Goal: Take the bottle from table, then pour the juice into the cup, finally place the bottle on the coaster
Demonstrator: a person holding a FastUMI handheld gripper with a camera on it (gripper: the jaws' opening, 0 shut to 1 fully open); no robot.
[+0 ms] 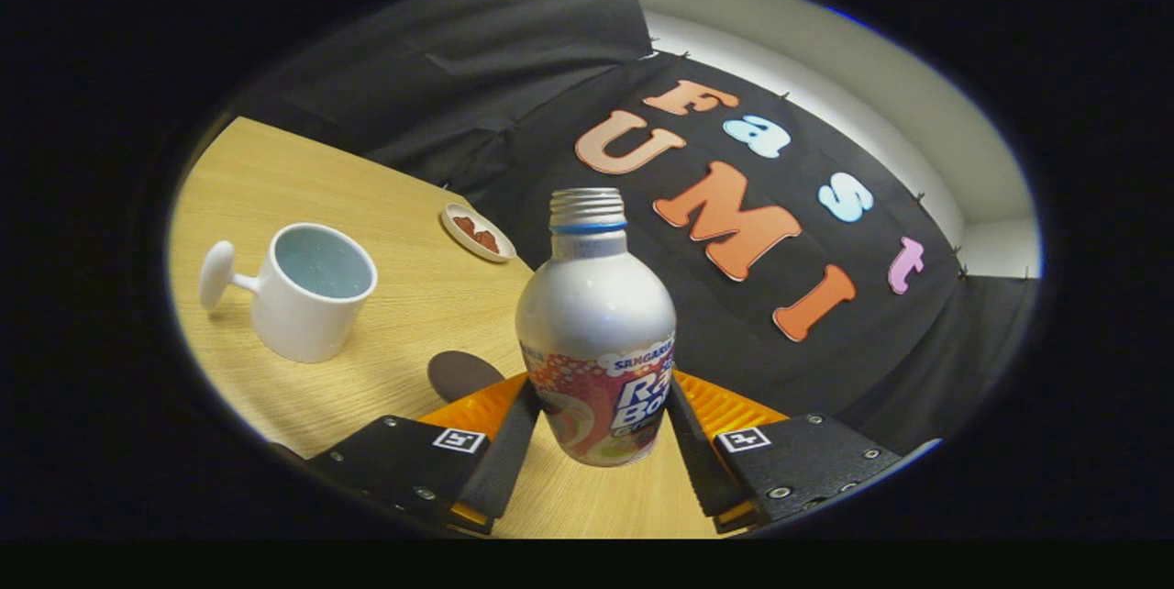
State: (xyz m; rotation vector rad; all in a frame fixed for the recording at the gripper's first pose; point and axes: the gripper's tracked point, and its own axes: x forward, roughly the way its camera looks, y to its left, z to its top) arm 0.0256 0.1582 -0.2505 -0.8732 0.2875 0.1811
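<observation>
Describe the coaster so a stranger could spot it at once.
Start at the wooden table and find the bottle gripped between the gripper fingers. The coaster lies just beside it, toward the white cup. It's the only flat, dark disc.

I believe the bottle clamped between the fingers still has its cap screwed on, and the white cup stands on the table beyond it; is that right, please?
Not quite: the bottle has no cap; the gripper view shows its bare threaded neck open at the top. The rest holds: the hand-held gripper has both fingers pressed on the bottle's sides, and the white cup stands on the table beyond it.
</observation>
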